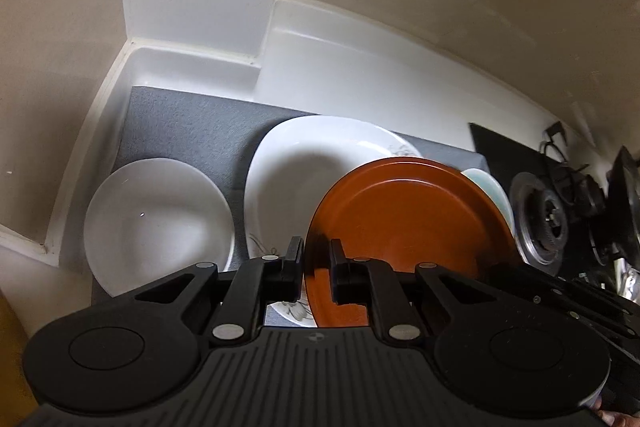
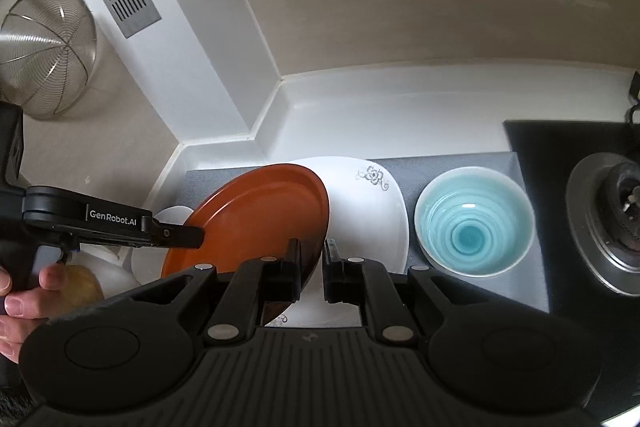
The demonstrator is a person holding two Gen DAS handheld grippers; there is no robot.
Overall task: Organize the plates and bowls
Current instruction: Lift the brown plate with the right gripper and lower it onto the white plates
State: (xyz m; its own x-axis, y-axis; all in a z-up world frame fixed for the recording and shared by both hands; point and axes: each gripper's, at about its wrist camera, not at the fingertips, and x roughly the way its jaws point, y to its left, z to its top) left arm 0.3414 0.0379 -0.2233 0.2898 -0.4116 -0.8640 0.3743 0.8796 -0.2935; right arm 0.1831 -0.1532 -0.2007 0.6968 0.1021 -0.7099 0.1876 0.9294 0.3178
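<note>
Half the floral white plate (image 2: 360,203) hidden beneath the brown plate (image 2: 256,215)

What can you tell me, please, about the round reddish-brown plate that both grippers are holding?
The round reddish-brown plate is a glossy, plain dish with a flat centre and a raised, darker rim, seemingly lacquer or glazed ceramic. It is tilted, lifted above the large white plate with a grey floral motif on the grey mat. The left gripper is shut on its near rim, and the right gripper clamps the rim on the opposite side. It partly hides the pale blue bowl in the left wrist view.
</note>
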